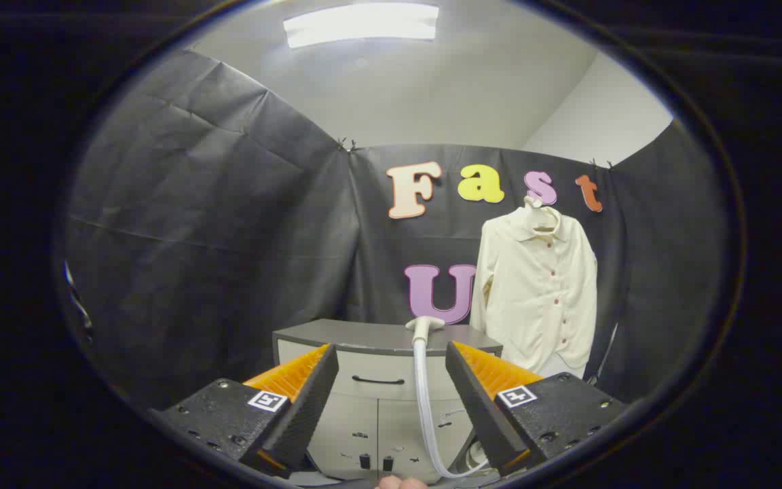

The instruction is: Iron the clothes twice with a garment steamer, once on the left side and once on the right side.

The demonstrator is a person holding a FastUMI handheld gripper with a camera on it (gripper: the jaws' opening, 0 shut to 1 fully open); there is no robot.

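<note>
Cream buttoned shirt (539, 288) on hanger, white steamer head (424, 326) on grey cabinet (377, 370), fingers (316, 387) spread apart, empty

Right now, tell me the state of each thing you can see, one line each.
Gripper: open, fingers spread, holding nothing.
Steamer head: resting on the cabinet top, beyond the fingers, not picked up.
Steamer hose: hanging down the cabinet front, between the fingers.
Shirt: hanging on a hanger against the booth wall, buttoned.
Cabinet: drawer and doors closed.
</note>
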